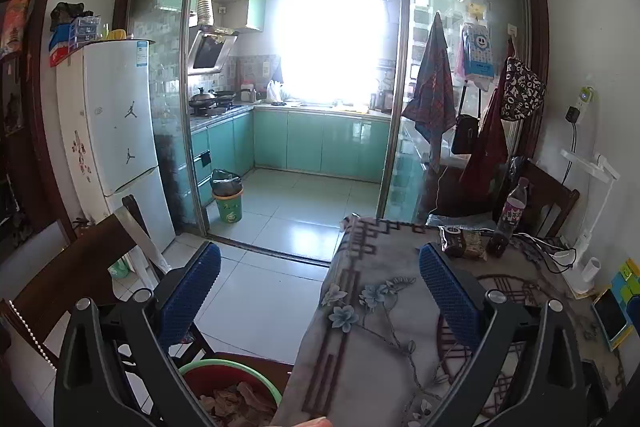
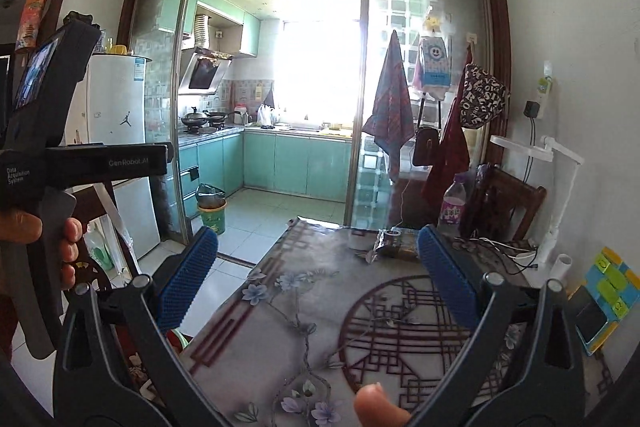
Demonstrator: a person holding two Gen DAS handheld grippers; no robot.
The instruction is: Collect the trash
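A crumpled dark snack wrapper [image 1: 460, 241] lies at the far end of the patterned table [image 1: 380, 307], beside a plastic bottle [image 1: 510, 215]. It also shows in the right wrist view [image 2: 394, 243], with the bottle [image 2: 452, 201]. A green-rimmed red bin [image 1: 232, 391] holding brown scraps stands on the floor below the table's left edge. My left gripper [image 1: 320, 267] is open and empty over the table's left edge. My right gripper [image 2: 318, 259] is open and empty above the table, short of the wrapper. The left gripper's body [image 2: 80, 163] shows at the left.
A wooden chair [image 1: 72, 267] stands left of the bin, another [image 2: 508, 203] behind the table. A phone [image 2: 596, 319], white lamp [image 2: 560, 187] and cables [image 1: 548, 247] sit along the table's right side. A green trash bin [image 1: 228, 201] stands in the kitchen doorway by the fridge [image 1: 120, 131].
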